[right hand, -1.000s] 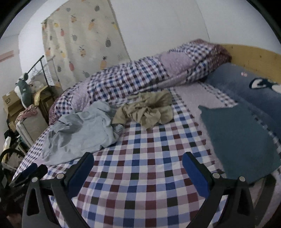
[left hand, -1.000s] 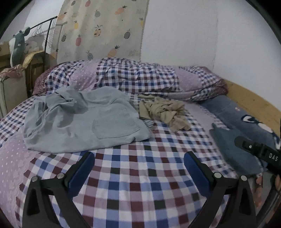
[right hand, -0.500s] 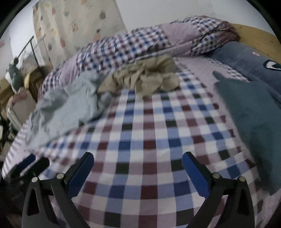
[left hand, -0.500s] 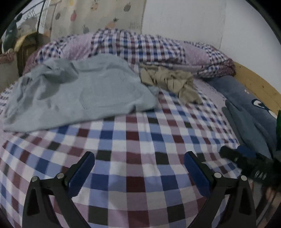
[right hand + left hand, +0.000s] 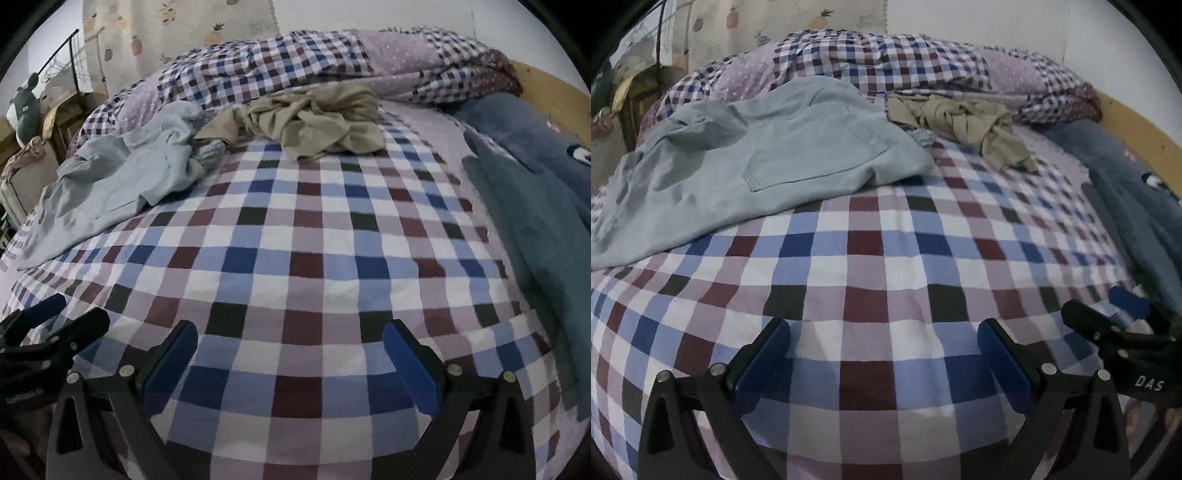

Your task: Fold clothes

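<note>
A light grey-blue hoodie [image 5: 757,162] lies spread and rumpled on the checked bed sheet [image 5: 871,266], far left; it also shows in the right wrist view [image 5: 122,184]. A crumpled beige garment [image 5: 964,118] lies behind it near the rolled duvet, and shows in the right wrist view [image 5: 317,122]. A folded teal garment [image 5: 535,229] lies at the right. My left gripper [image 5: 882,354] is open and empty, low over bare sheet. My right gripper [image 5: 290,354] is open and empty too, and shows beside the left one [image 5: 1108,321].
A rolled checked duvet [image 5: 905,66] runs along the back. A dark blue pillow [image 5: 528,129] and the wooden bed frame [image 5: 1137,122] are at the right. A clothes rack and boxes [image 5: 48,107] stand off the bed's left side.
Both grippers have dropped lower and moved forward over the sheet, so the clothes look nearer. Both stay open and empty. The clothes have not moved.
</note>
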Tool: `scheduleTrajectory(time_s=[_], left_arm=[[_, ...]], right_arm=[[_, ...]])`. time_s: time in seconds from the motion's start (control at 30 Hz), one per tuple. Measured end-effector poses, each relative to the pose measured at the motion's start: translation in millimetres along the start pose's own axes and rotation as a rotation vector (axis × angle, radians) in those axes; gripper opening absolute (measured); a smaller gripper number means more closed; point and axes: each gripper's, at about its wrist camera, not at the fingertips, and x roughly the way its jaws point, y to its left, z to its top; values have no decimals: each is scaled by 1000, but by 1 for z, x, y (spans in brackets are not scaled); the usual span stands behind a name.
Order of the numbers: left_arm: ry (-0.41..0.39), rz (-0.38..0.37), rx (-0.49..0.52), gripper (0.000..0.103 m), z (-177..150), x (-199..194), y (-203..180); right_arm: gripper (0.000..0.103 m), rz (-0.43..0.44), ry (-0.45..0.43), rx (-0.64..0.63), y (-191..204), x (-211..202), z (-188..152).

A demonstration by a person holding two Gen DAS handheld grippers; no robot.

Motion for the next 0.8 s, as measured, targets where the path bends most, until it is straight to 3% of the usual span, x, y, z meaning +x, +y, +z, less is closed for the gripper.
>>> scheduleTrajectory(time_s=[0.17,0.8], left_arm=[[0,6,6,103,-3,3,0],[-10,20,20,103,-3,6,0]], right_arm=[[103,-12,41,-14,3,14,-5],[103,-31,37,-14,7,19,-10]])
